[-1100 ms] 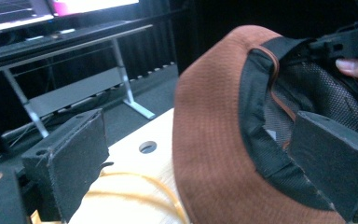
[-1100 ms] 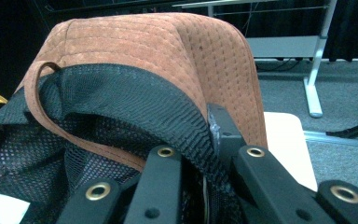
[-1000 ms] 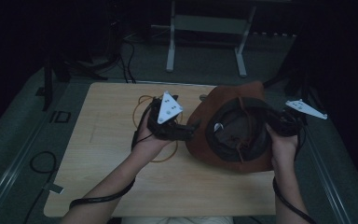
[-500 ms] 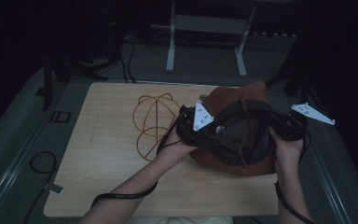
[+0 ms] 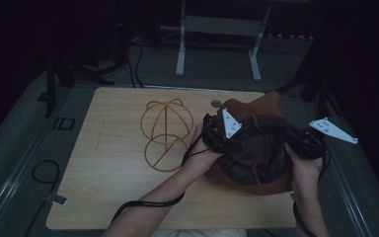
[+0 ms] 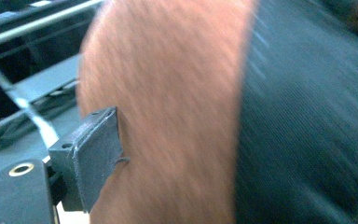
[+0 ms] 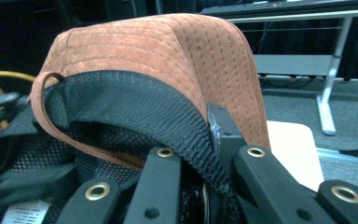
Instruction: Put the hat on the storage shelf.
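Brown hat (image 5: 256, 148) lies upside down at the right of the counter (image 5: 113, 187), black mesh lining up. Right gripper (image 5: 303, 144) is clamped on the hat's right edge; in the right gripper view its jaws pinch rim and lining together. Left gripper (image 5: 217, 133) is at the hat's left edge, jaws wide and just been closing, brown cloth between them, not yet pressed. Wire frame (image 5: 167, 133) lies just left.

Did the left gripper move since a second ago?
Yes. The left gripper went right, off the gold wire frame, onto the brown hat, its jaws closing lately.
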The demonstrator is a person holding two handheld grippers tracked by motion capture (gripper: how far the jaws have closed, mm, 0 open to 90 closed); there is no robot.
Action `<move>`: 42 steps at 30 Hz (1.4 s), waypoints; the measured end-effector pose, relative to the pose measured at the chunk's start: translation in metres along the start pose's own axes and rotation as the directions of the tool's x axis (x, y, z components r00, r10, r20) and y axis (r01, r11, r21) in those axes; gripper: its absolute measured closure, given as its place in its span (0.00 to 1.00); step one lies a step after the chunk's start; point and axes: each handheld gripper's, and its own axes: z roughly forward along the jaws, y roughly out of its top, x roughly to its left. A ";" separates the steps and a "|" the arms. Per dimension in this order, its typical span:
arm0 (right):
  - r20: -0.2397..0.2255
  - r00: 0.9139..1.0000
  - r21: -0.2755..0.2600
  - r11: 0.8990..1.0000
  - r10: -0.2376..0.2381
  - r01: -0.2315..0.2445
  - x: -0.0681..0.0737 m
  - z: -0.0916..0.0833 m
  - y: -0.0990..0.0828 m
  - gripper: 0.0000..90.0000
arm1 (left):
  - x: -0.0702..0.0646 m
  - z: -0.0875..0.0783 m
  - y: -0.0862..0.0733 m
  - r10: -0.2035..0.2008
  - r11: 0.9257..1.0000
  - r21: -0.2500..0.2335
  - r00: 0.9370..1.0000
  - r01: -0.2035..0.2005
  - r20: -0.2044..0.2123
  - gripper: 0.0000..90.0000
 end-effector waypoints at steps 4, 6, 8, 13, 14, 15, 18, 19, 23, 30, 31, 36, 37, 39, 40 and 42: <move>-0.004 1.000 0.000 1.000 -0.001 0.001 0.004 -0.001 -0.003 0.93 | -0.001 0.004 -0.001 -0.001 1.000 0.013 0.998 0.002 -0.056 0.32; -0.005 1.000 0.004 1.000 0.000 0.000 0.005 -0.002 -0.005 0.93 | 0.001 0.006 -0.002 -0.009 1.000 0.023 0.997 0.011 -0.073 0.56; -0.002 1.000 0.013 1.000 -0.005 0.005 0.006 -0.002 -0.008 0.93 | 0.002 0.005 -0.002 -0.016 1.000 0.006 0.995 0.017 -0.094 0.72; -0.010 1.000 0.022 1.000 0.005 -0.005 0.009 0.000 -0.013 0.93 | 0.002 0.003 0.000 -0.023 1.000 -0.011 0.996 0.023 -0.088 0.94; -0.007 1.000 0.021 1.000 0.005 -0.005 0.009 0.000 -0.014 0.93 | 0.003 0.003 0.001 -0.018 1.000 -0.012 0.996 0.017 -0.091 0.95; -0.007 1.000 0.019 1.000 0.005 -0.005 0.009 -0.001 -0.014 0.92 | 0.003 0.002 0.002 -0.010 1.000 -0.014 0.996 0.008 -0.094 0.95; -0.014 1.000 0.010 1.000 0.004 -0.004 0.010 -0.003 -0.014 0.89 | 0.005 -0.002 0.005 0.002 1.000 -0.025 0.996 -0.004 -0.091 0.96; -0.022 1.000 0.004 1.000 0.005 -0.005 0.011 -0.005 -0.014 0.87 | 0.006 -0.003 0.006 -0.005 1.000 -0.030 0.996 0.003 -0.083 0.96; -0.024 1.000 -0.002 1.000 -0.009 0.009 0.014 -0.009 -0.014 0.82 | 0.009 -0.006 0.008 -0.007 0.999 -0.052 0.997 0.002 -0.083 0.96; -0.081 0.996 0.042 0.998 -0.042 0.046 0.015 -0.021 -0.018 0.55 | 0.011 -0.009 0.007 0.005 0.997 -0.071 0.996 -0.011 -0.087 0.96; -0.098 0.994 0.046 0.998 -0.047 0.052 0.014 -0.023 -0.020 0.52 | 0.012 -0.010 0.008 0.005 0.997 -0.072 0.996 -0.011 -0.085 0.96; -0.135 0.988 0.055 0.996 -0.070 0.077 0.010 -0.041 -0.021 0.46 | 0.019 -0.014 0.004 -0.017 0.994 -0.112 0.996 0.007 -0.092 0.96; -0.129 0.989 0.046 0.996 -0.073 0.079 0.008 -0.046 -0.021 0.46 | 0.020 -0.015 0.003 -0.012 0.992 -0.124 0.997 0.002 -0.081 0.96; -0.118 0.989 0.030 0.995 -0.089 0.093 0.002 -0.054 -0.019 0.45 | 0.021 -0.017 0.000 -0.004 0.990 -0.142 0.997 -0.007 -0.075 0.96; -0.105 0.990 0.018 0.995 -0.092 0.095 -0.003 -0.057 -0.018 0.45 | 0.021 -0.018 -0.002 -0.004 0.989 -0.149 0.998 -0.006 -0.065 0.96; -0.091 0.991 0.010 0.996 -0.093 0.094 -0.014 -0.060 -0.017 0.44 | 0.020 -0.021 -0.004 -0.001 0.986 -0.167 0.999 -0.007 -0.045 0.96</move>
